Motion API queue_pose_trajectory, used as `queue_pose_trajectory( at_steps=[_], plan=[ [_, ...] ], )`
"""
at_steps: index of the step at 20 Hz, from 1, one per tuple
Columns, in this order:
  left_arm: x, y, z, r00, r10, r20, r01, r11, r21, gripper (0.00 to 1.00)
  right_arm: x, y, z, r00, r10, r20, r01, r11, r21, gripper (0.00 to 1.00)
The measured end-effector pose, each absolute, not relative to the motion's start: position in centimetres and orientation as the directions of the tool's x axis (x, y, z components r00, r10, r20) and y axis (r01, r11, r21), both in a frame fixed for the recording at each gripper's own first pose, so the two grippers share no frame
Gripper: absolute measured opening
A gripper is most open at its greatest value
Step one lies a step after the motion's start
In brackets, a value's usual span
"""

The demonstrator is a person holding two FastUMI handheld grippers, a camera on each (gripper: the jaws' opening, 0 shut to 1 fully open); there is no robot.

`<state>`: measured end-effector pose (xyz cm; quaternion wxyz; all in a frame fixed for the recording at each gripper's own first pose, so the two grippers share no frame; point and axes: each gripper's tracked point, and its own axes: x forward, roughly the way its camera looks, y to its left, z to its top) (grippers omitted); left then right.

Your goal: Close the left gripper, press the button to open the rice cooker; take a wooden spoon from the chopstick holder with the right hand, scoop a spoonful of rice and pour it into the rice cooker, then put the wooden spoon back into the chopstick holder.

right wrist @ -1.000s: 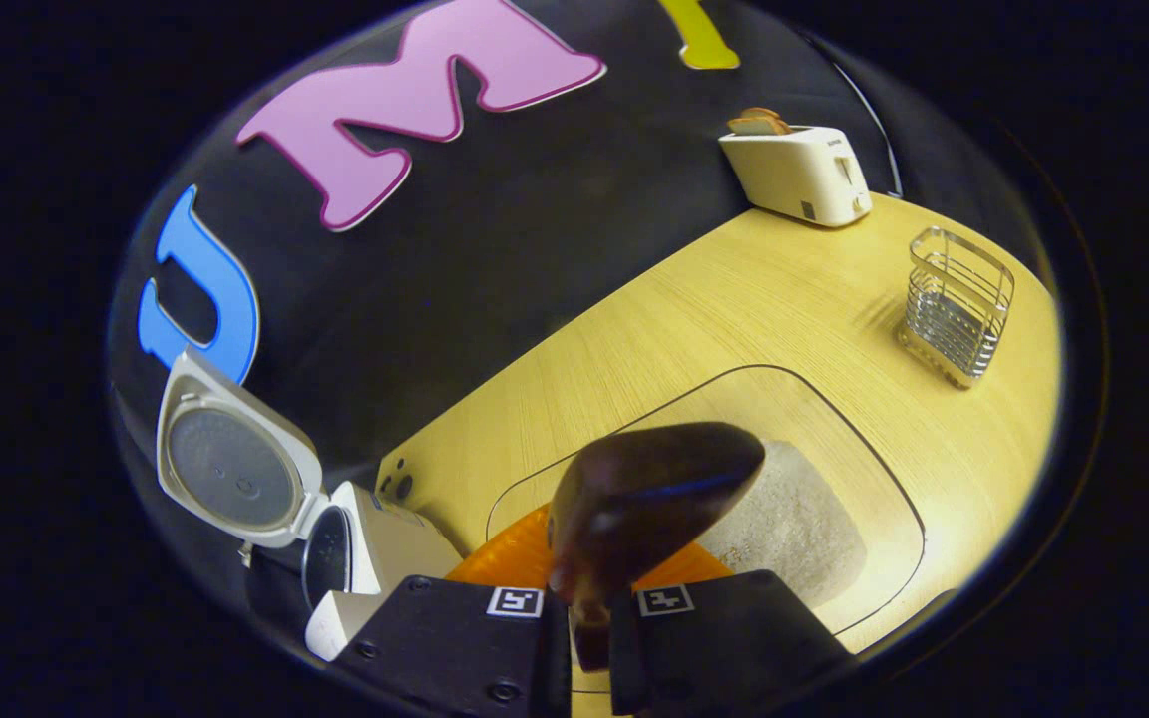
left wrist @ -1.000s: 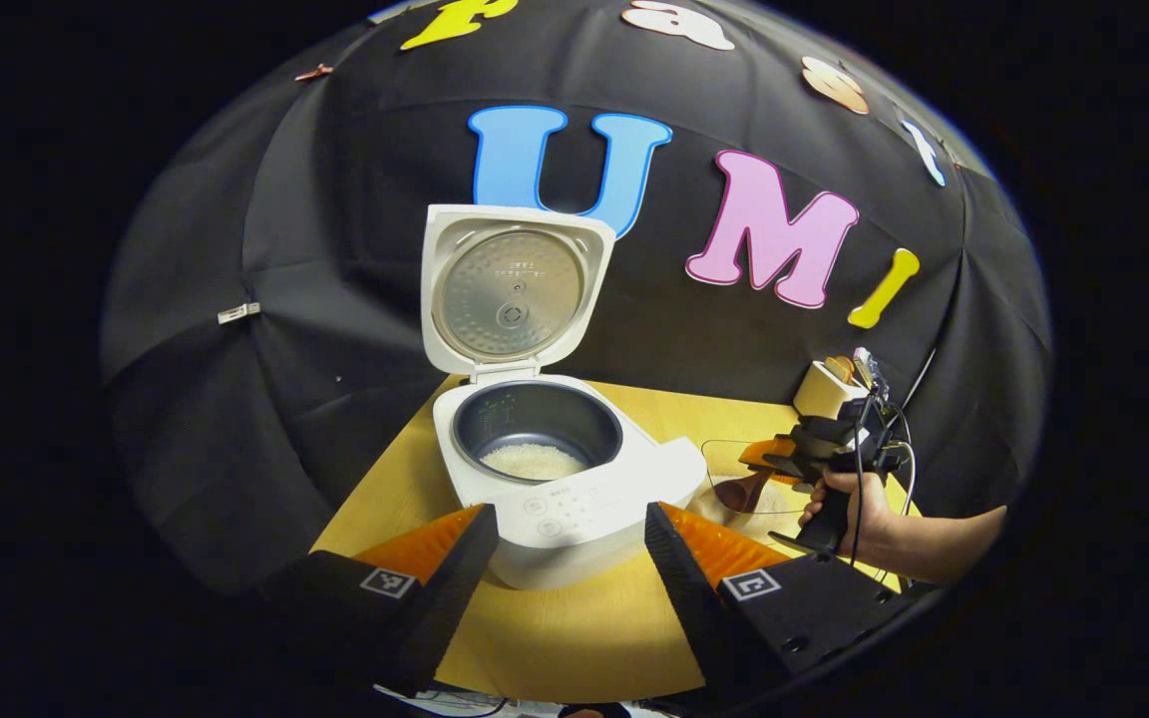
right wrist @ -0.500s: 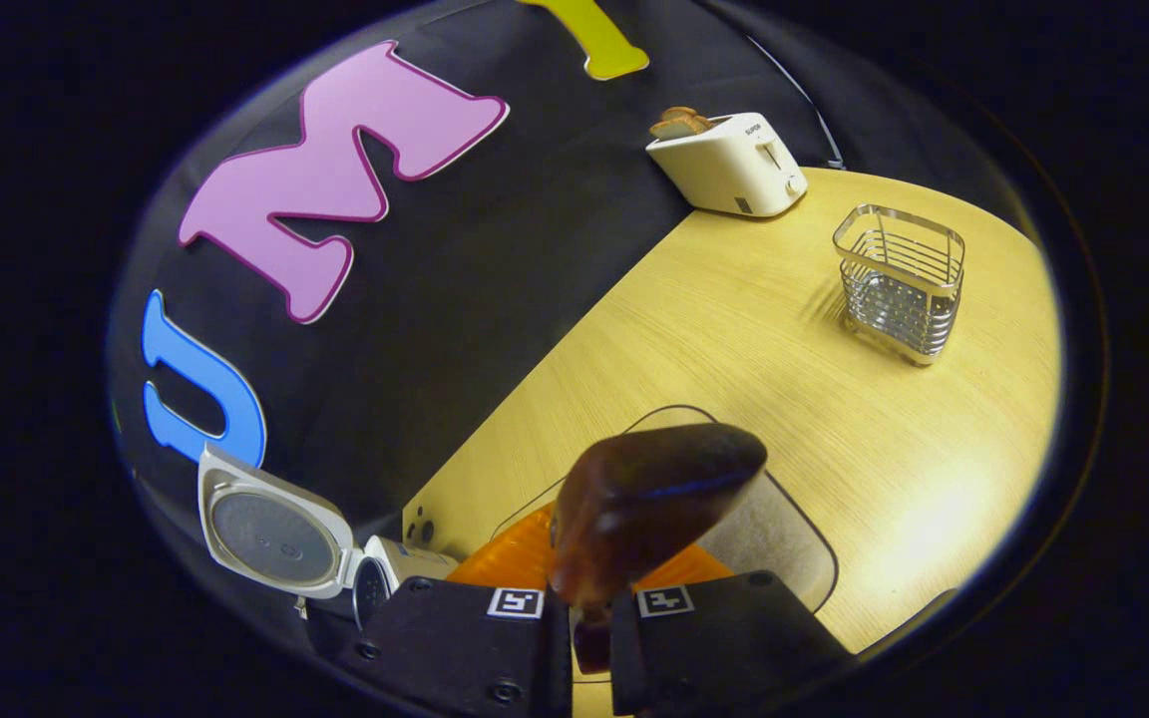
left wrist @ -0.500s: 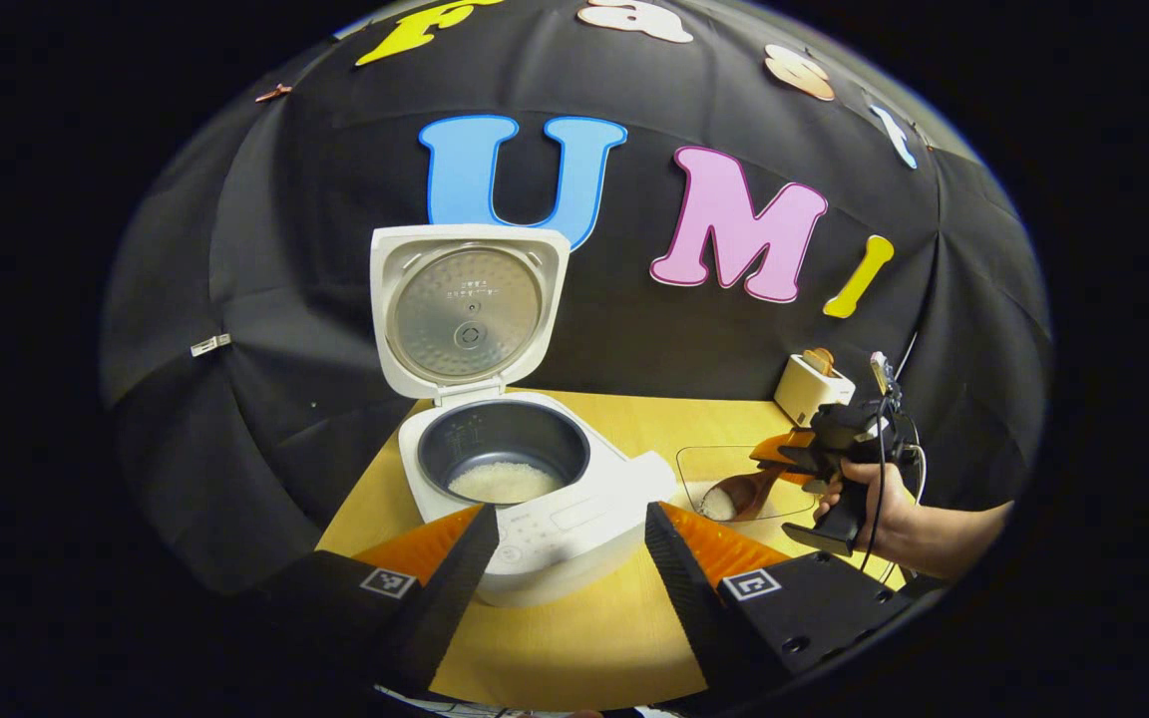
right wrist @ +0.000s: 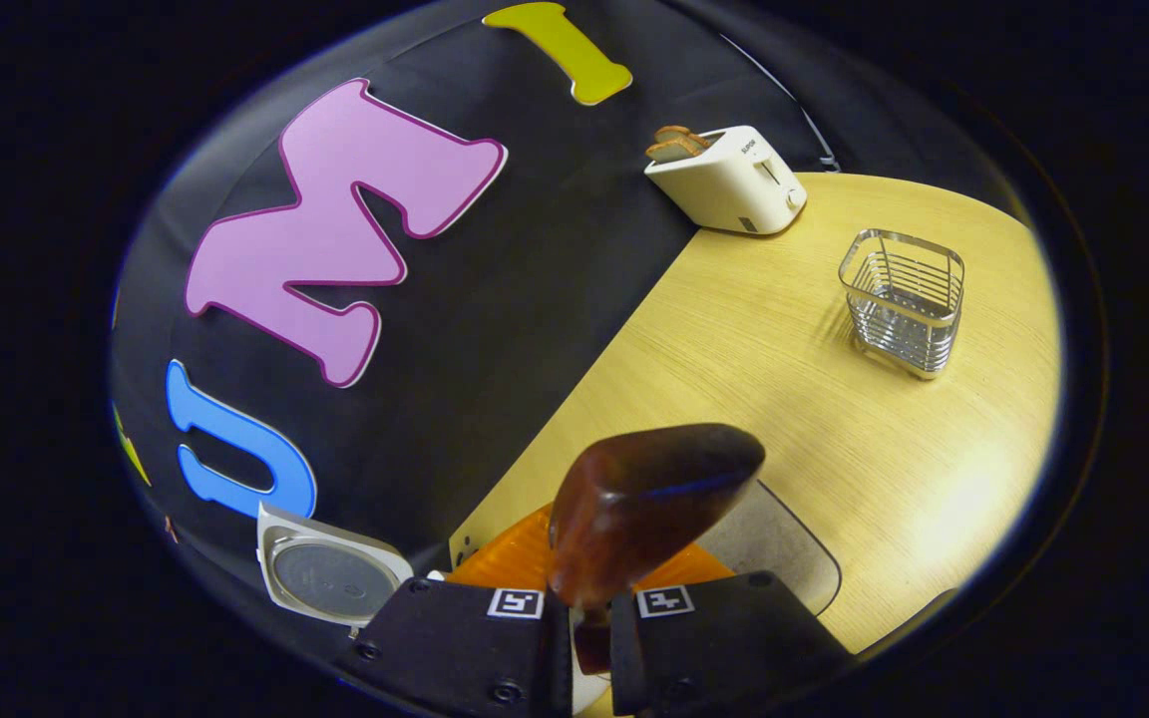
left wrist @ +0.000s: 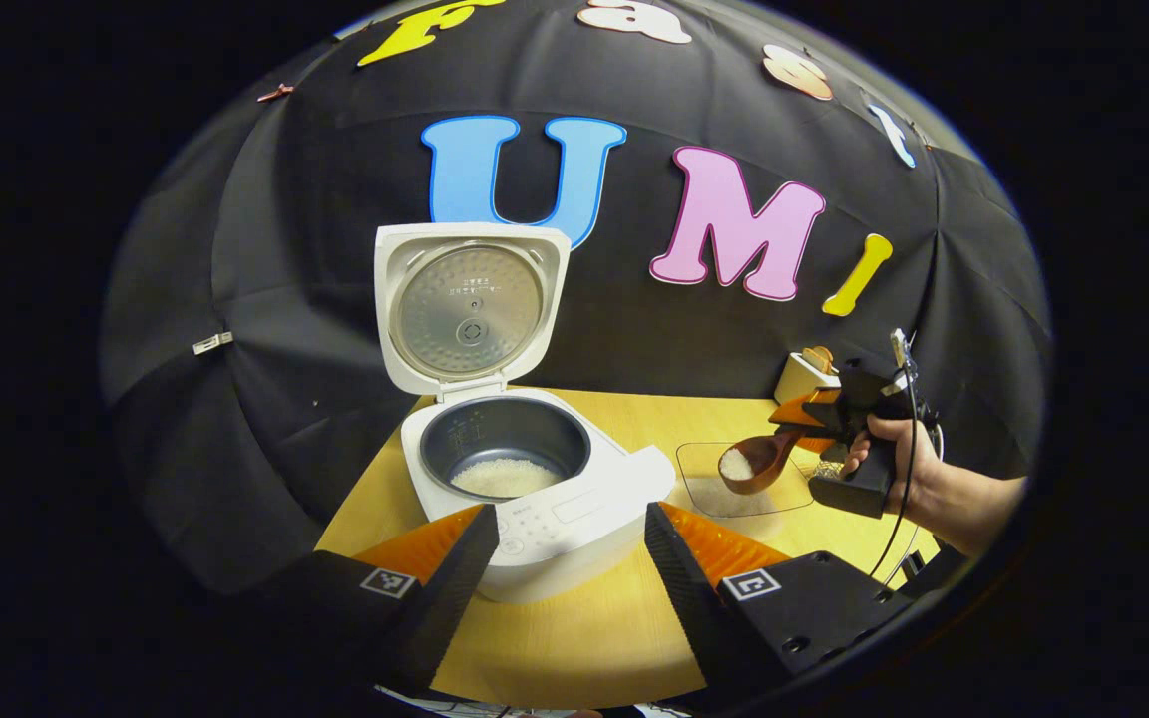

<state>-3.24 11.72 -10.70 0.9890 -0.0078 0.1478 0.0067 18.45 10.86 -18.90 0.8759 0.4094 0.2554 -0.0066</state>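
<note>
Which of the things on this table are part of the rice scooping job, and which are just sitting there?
Part of the job:
- rice cooker, lid up
- wooden spoon with rice, held in the right claw
- clear rice container
- wire chopstick holder
- left claw, open

Just sitting there:
- toaster with bread in it

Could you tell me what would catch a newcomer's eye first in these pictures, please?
The rice cooker stands open mid-table, lid upright, with rice in its pot. To its right, the right gripper holds a wooden spoon heaped with rice over a clear tray. Beyond stand a toaster and a wire holder.
</note>
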Motion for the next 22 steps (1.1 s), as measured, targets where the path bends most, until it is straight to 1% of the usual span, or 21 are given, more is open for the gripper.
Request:
queue_pose_trajectory(
  at_steps=[4,10,14,15,16,17,18,19,20,21,22],
  plan=[
    [-3.6,12.0,-10.7,0.955,0.005,-0.297,-0.017,0.999,-0.04,0.96,18.7,12.5,-16.1,0.875,0.235,-0.424,0.182,0.651,0.737,0.19],
    [-4.4,13.3,-9.7,0.961,0.013,-0.276,-0.041,0.995,-0.093,0.96,18.9,17.0,-10.6,0.882,0.314,-0.351,0.08,0.636,0.768,0.19],
    [-4.9,15.1,-9.2,0.965,0.046,-0.258,-0.083,0.988,-0.132,0.95,19.0,21.2,-8.1,0.872,0.373,-0.316,0.022,0.616,0.788,0.19],
    [-5.1,15.6,-9.1,0.965,0.055,-0.255,-0.092,0.986,-0.138,0.92,19.1,22.3,-7.8,0.869,0.384,-0.313,0.011,0.616,0.788,0.19],
    [-5.3,16.1,-9.1,0.966,0.063,-0.251,-0.101,0.984,-0.143,0.95,19.2,23.4,-7.5,0.867,0.391,-0.308,0.003,0.615,0.788,0.19],
    [-5.5,16.6,-9.2,0.965,0.07,-0.253,-0.11,0.983,-0.148,0.95,19.3,24.7,-7.1,0.865,0.403,-0.299,-0.01,0.609,0.793,0.19],
    [-5.7,17.1,-9.5,0.962,0.078,-0.263,-0.121,0.981,-0.153,0.92,19.4,26.1,-7.2,0.86,0.418,-0.293,-0.02,0.601,0.799,0.19],
    [-5.9,17.7,-9.6,0.959,0.09,-0.267,-0.137,0.978,-0.16,0.96,19.5,27.4,-7.3,0.853,0.434,-0.292,-0.028,0.596,0.803,0.19],
    [-6.2,18.3,-9.7,0.958,0.103,-0.267,-0.152,0.973,-0.173,0.92,19.3,28.7,-7.4,0.843,0.451,-0.293,-0.039,0.595,0.802,0.19],
    [-6.4,18.8,-9.7,0.957,0.114,-0.269,-0.167,0.968,-0.186,0.95,19.1,30.0,-7.7,0.833,0.466,-0.298,-0.052,0.603,0.796,0.19],
    [-6.6,19.2,-9.7,0.955,0.124,-0.271,-0.18,0.964,-0.195,0.96,18.9,31.2,-8.1,0.824,0.479,-0.303,-0.068,0.614,0.787,0.19]
  ],
)
